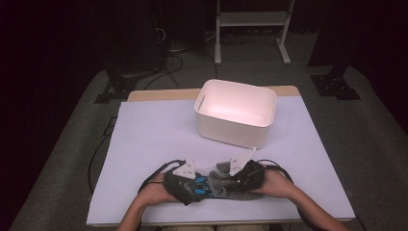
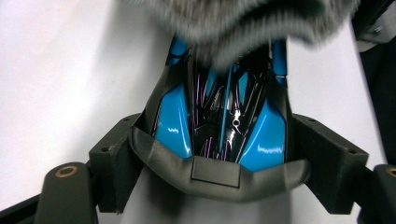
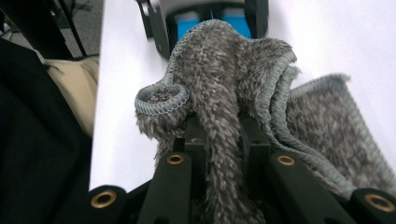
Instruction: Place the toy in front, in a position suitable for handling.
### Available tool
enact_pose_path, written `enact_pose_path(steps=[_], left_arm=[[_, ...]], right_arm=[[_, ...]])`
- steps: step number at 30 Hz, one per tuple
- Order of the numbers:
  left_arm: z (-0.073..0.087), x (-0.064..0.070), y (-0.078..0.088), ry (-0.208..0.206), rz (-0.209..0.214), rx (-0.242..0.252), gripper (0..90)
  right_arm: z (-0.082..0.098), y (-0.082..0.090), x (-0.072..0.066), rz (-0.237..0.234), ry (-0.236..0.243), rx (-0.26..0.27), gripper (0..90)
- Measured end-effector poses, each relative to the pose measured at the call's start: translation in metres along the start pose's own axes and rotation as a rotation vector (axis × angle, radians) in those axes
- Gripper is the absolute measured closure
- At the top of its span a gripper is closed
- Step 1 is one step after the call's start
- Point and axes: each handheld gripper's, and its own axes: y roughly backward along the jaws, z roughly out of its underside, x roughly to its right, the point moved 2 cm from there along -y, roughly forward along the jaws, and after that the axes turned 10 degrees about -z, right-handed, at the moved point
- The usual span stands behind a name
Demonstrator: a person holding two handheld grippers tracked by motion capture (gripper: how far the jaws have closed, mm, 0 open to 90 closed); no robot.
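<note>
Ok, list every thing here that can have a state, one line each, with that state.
Left claw: shut on the blue and black toy car.
Right claw: shut on the grey cloth.
Blue and black toy car: held just above the sheet, its far end under the cloth.
Grey cloth: bunched, draped over the car's end.
White bin: upright, empty, untouched.

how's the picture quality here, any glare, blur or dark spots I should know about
High view: the room behind is nearly black, and the white bin glows pinkish inside. Left gripper view: bright glare streaks on the glossy blue and black toy car; the grey cloth at the top edge is blurred. Right gripper view: the cloth pile is sharp, the lower left corner dark.
</note>
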Motion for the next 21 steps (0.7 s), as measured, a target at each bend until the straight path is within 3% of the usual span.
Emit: enact_pose_path(steps=[4, 6, 12, 17, 21], left_arm=[[0.002, 0.000, 0.002, -0.009, -0.010, -0.011, 22.1], [0.003, 0.001, 0.002, -0.009, -0.012, -0.005, 22.2], [0.002, 0.001, 0.001, -0.036, -0.015, -0.007, 22.9], [0.002, 0.002, 0.000, -0.043, -0.024, -0.003, 22.8], [0.003, 0.002, 0.000, -0.045, -0.023, 0.004, 22.9]], right_arm=[[-0.014, -0.010, -0.001, -0.009, 0.041, -0.009, 76.6], [-0.012, -0.008, 0.000, -0.015, 0.027, -0.004, 76.6], [0.008, 0.000, -0.001, -0.004, -0.014, -0.003, 76.5], [0.038, 0.015, 0.002, 0.039, -0.077, -0.017, 76.6], [0.039, 0.019, 0.003, 0.043, -0.081, -0.005, 76.6]])
